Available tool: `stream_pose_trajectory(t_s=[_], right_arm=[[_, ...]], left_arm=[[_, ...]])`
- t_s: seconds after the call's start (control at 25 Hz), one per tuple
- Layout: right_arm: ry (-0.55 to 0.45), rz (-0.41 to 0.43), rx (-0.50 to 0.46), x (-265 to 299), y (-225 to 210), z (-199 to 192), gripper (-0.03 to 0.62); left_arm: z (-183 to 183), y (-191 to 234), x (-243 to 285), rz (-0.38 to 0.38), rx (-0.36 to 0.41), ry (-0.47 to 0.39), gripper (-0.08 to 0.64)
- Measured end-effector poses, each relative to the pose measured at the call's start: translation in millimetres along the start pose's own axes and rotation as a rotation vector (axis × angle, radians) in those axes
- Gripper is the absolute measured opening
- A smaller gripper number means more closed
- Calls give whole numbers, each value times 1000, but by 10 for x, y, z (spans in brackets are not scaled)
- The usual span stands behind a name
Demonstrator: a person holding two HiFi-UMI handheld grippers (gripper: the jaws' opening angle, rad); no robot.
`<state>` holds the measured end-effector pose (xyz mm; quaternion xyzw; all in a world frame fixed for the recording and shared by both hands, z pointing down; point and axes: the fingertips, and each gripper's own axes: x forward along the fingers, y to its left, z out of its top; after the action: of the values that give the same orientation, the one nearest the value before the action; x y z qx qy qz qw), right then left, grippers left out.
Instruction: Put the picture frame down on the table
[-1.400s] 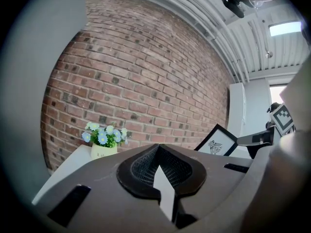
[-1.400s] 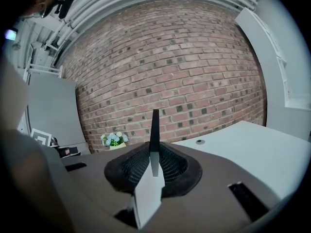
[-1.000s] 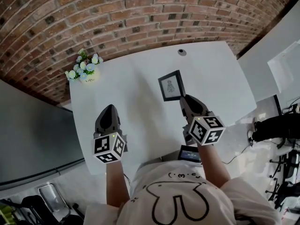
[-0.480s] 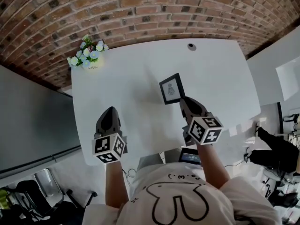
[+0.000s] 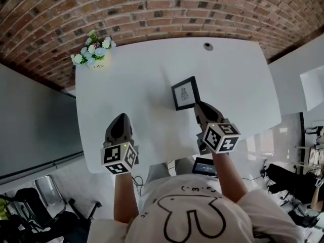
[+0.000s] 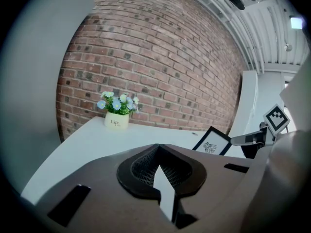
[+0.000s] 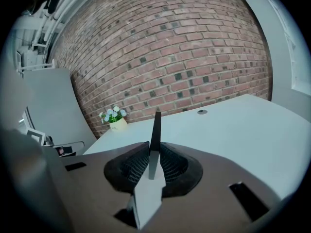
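The right hand-held gripper (image 5: 199,106) has drawn the picture frame (image 5: 185,93) slightly away from the flowers (image 5: 92,49).

Right hand-held gripper (image 5: 199,106) touches the picture frame (image 5: 185,92) at its near-right corner, over the table (image 5: 126,85).

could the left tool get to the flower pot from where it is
Probably yes. The left tool is shut and empty, only bare table lies between it and the flower pot, and the picture frame is off to the right, in the right tool.
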<state>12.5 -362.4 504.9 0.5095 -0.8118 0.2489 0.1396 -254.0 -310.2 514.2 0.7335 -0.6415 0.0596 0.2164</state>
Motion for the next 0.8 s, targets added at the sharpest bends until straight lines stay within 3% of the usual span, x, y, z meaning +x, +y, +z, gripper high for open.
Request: stream_pose_trajectory(t_s=[0.24,0.8], right_arm=[[23,-24,-14,11,-165,18,61],[103,-63,57,46,-812,-156,72]], left_arm=[[110,-64,98,-2,6,-21,12],[158,-430,400,-11,18,-13,12]])
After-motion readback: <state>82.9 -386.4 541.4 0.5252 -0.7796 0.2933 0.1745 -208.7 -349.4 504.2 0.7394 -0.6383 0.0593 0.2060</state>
